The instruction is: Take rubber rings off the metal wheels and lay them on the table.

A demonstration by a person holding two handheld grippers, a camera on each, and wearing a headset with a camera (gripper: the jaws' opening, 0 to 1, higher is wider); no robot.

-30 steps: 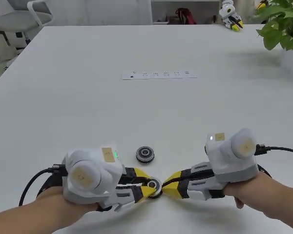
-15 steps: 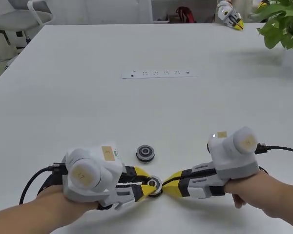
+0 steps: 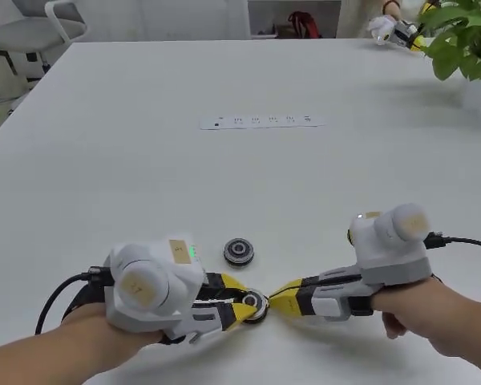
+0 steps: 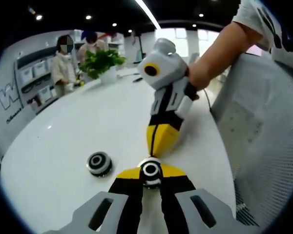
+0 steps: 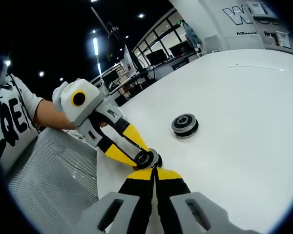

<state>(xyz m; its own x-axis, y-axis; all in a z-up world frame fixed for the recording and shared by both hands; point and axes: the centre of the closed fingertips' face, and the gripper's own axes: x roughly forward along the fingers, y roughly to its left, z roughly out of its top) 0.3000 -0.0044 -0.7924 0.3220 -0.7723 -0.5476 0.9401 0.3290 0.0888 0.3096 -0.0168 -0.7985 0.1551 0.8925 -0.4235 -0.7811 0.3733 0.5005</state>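
A small metal wheel (image 3: 252, 304) with a black rubber ring sits between the yellow fingertips of my left gripper (image 3: 246, 306), which is shut on it just above the white table (image 3: 144, 160). In the left gripper view the wheel (image 4: 150, 169) faces the camera between the jaws of the left gripper (image 4: 150, 173). My right gripper (image 3: 275, 303) comes in from the right, jaws shut, tips touching the wheel's rim (image 5: 147, 158); I cannot tell whether they pinch the ring. A second wheel (image 3: 238, 251) lies flat on the table just behind.
A white power strip (image 3: 262, 122) lies across the table's middle. A leafy plant (image 3: 463, 40) stands at the far right corner, and a hand holds a small toy (image 3: 397, 30) beside it. Office chairs (image 3: 32, 32) stand beyond the far left edge.
My right gripper's body has shifted slightly right and rolled, its tips staying at the wheel. The left gripper has held still. At the far edge a hand has reached the toy.
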